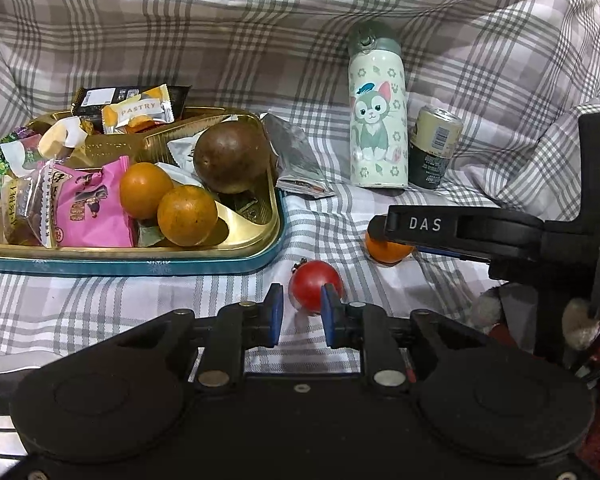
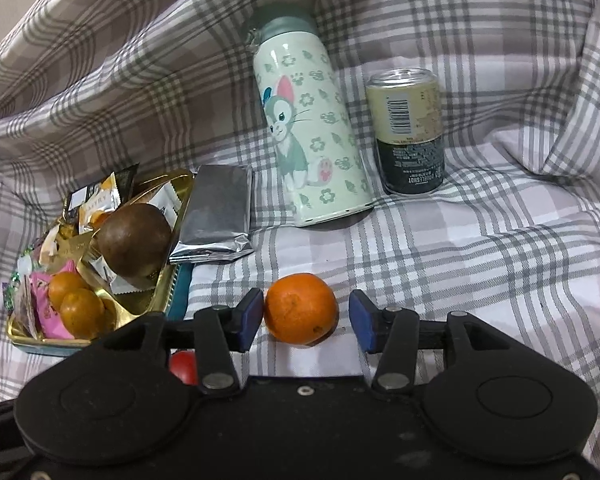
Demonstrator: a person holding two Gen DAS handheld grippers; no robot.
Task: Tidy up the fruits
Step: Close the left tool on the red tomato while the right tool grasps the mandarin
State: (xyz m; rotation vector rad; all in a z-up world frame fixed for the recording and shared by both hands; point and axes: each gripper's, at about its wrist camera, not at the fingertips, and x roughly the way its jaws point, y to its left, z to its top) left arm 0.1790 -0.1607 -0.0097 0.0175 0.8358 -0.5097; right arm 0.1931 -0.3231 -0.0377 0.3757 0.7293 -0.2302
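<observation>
A gold tray (image 1: 260,236) holds two small oranges (image 1: 186,216), a brown round fruit (image 1: 230,156) and snack packets. A red tomato (image 1: 310,286) lies on the checked cloth just ahead of my left gripper (image 1: 300,312), which is open and empty. A loose orange (image 2: 300,308) lies on the cloth between the open fingers of my right gripper (image 2: 304,316); the left pad is at its skin, the right pad is apart. In the left wrist view that orange (image 1: 388,252) is half hidden under the right gripper. The tray also shows in the right wrist view (image 2: 162,300).
A cat-print bottle (image 1: 376,120) and a small can (image 1: 434,148) stand at the back right. A silver foil packet (image 1: 296,160) leans by the tray's right side. The checked cloth rises in folds behind and to the right.
</observation>
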